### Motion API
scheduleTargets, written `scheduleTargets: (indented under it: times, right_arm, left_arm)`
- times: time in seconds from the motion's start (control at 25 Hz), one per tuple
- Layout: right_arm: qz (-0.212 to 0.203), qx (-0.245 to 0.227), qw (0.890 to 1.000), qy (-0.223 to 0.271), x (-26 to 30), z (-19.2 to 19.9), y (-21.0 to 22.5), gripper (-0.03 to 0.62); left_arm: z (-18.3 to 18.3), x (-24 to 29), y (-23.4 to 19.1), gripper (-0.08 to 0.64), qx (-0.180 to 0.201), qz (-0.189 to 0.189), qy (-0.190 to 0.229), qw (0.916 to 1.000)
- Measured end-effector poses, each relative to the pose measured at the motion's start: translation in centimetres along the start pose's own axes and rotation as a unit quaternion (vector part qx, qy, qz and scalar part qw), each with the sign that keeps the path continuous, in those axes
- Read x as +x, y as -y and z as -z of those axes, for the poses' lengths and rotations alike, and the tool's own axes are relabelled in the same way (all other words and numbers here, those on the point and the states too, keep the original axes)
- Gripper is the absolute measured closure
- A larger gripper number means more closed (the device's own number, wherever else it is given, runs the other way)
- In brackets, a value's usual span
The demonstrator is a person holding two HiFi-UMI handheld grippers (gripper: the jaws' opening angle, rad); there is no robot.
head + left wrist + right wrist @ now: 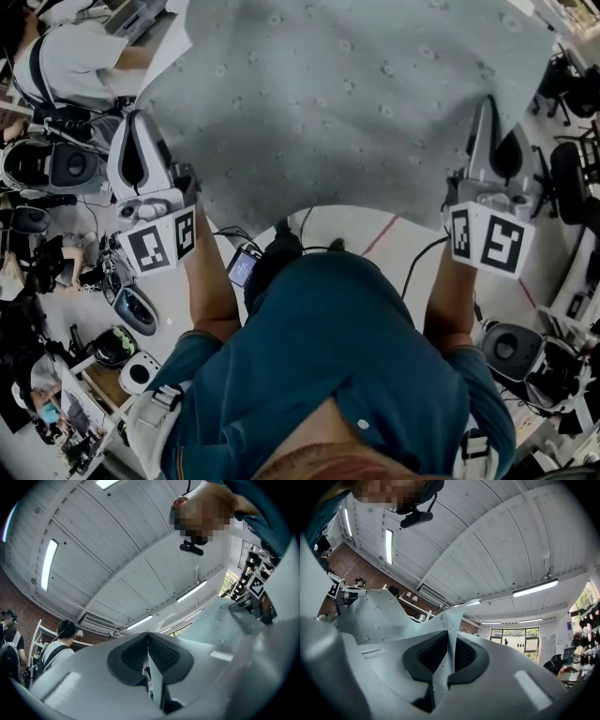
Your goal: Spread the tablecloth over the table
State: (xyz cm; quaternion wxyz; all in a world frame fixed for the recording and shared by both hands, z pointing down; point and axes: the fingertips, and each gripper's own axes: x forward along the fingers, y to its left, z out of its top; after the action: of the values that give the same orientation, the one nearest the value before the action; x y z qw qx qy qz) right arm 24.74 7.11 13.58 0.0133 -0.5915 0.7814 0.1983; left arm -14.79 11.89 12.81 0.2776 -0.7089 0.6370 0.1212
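In the head view we hold both arms out ahead with elbows bent. The left hand-held gripper (136, 120) and the right hand-held gripper (488, 105) are well apart, each pinching a near edge of the tablecloth (347, 103), which hangs stretched in the air between them. In the left gripper view the jaws point up toward the ceiling (117, 550), closed on a thin fold of cloth. In the right gripper view the jaws clamp the flowered cloth, which rises between them.
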Motion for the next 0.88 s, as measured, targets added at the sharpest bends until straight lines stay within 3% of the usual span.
scheduleTargets:
  times: [0.88]
  right_arm:
    - [0.094,-0.042,0.993,-0.051,10.1,1.0,-2.4,0.578]
  left_arm:
    - [12.0,15.0,-4.9,0.558,-0.092,0.093,0.016,0.9913]
